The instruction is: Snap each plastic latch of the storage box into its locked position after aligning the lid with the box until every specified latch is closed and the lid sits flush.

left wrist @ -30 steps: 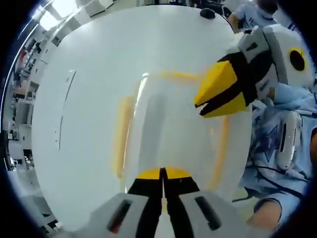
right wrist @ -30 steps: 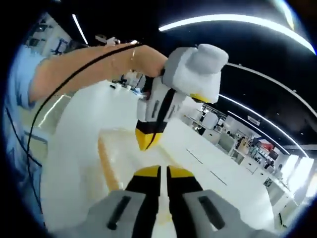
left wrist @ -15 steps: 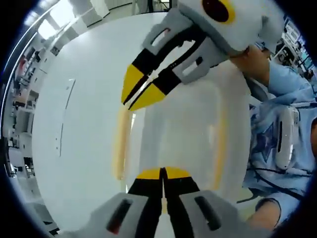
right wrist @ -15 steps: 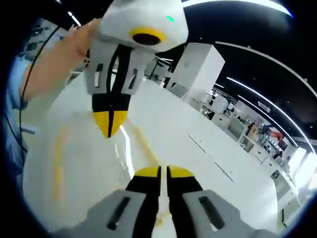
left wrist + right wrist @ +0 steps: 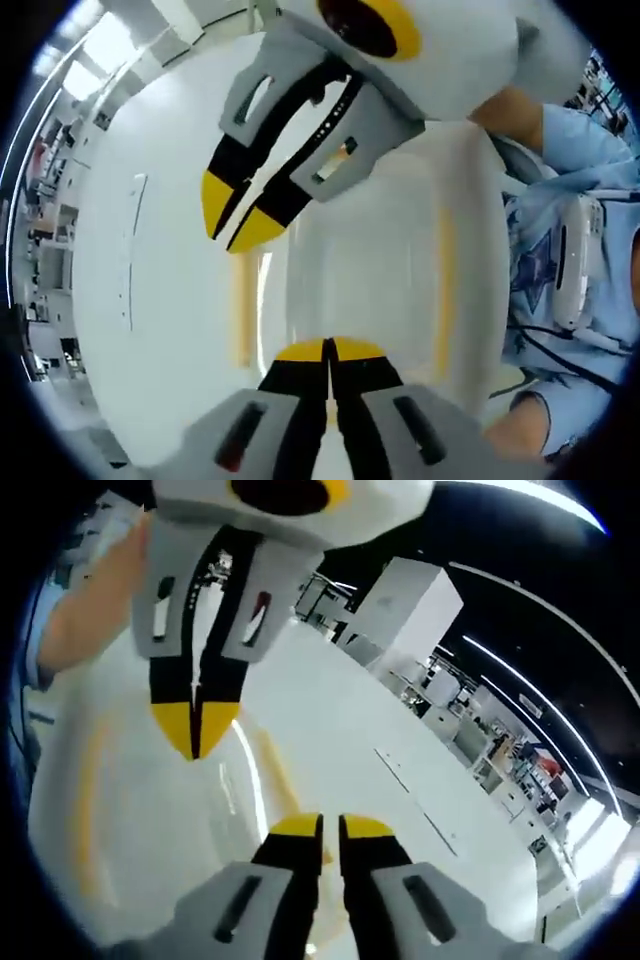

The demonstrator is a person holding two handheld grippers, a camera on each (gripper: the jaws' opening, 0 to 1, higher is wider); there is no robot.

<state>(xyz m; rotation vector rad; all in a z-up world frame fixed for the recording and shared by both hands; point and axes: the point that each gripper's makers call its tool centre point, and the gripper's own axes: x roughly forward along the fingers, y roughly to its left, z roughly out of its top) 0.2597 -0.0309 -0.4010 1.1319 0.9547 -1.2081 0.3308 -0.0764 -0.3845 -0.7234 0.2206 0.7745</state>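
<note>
Left gripper view, nearest: left gripper (image 5: 328, 352), yellow tips pressed together with nothing between them, poised over the near end of the storage box (image 5: 370, 290). Box is translucent white, resting on a white table (image 5: 160, 250). Lid (image 5: 360, 260) lies on top of it; whether it sits flush cannot be told through the glare. Yellow latch (image 5: 243, 310) runs along the box's left side, another yellow latch (image 5: 444, 290) along its right side. Locked or loose: cannot tell, both blurred.

Farther in, the right gripper (image 5: 232, 222) reaches in from the upper right, across the far part of the lid. Its tips are nearly together, a thin dark slit between them, empty, hanging near the far end of the left latch. Its grey and white body blocks the far end of the box. To the right, a person's light blue sleeve (image 5: 580, 150) and patterned clothing just beside the box.

Right gripper view: right gripper (image 5: 328, 828) near, tips almost touching, narrow gap, nothing gripped. Below it the box (image 5: 150, 810), yellow latch (image 5: 88, 810) at left. Beyond, the left gripper (image 5: 193, 730) comes down from above, tips together, covering part of the lid. Far right: rows of white desks (image 5: 470, 750) and ceiling strip lights (image 5: 520, 500).
</note>
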